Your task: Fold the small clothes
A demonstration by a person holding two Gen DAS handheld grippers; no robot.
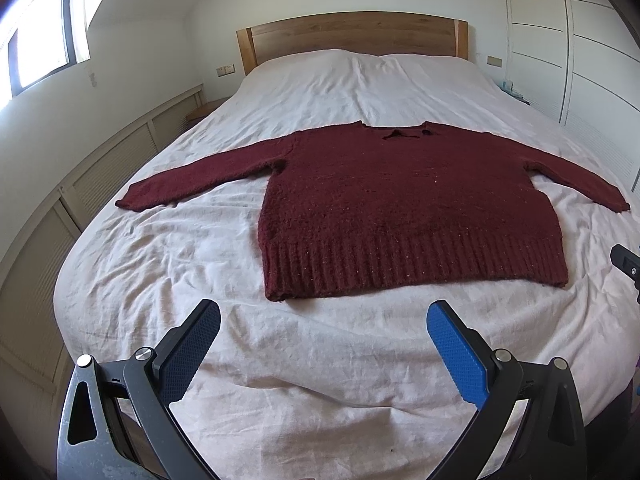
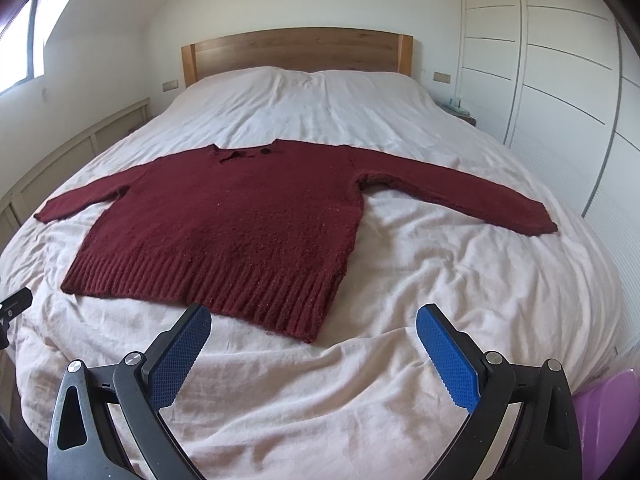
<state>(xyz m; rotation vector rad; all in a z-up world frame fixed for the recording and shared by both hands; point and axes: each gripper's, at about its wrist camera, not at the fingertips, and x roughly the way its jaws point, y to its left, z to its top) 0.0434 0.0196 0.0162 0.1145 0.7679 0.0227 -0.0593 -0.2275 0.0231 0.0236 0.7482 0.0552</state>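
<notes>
A dark red knitted sweater (image 1: 400,208) lies flat on the bed with both sleeves spread out and its ribbed hem toward me. It also shows in the right wrist view (image 2: 240,224). My left gripper (image 1: 324,316) is open and empty, above the sheet just short of the hem's left corner. My right gripper (image 2: 314,320) is open and empty, just short of the hem's right corner. A part of the right gripper (image 1: 628,266) shows at the right edge of the left wrist view, and a part of the left gripper (image 2: 14,304) at the left edge of the right wrist view.
The bed has a wrinkled pale pink sheet (image 1: 320,380) and a wooden headboard (image 1: 352,34). White wardrobe doors (image 2: 560,80) stand on the right, a window (image 1: 36,40) and low cabinets (image 1: 100,176) on the left. A purple object (image 2: 612,408) sits at the lower right.
</notes>
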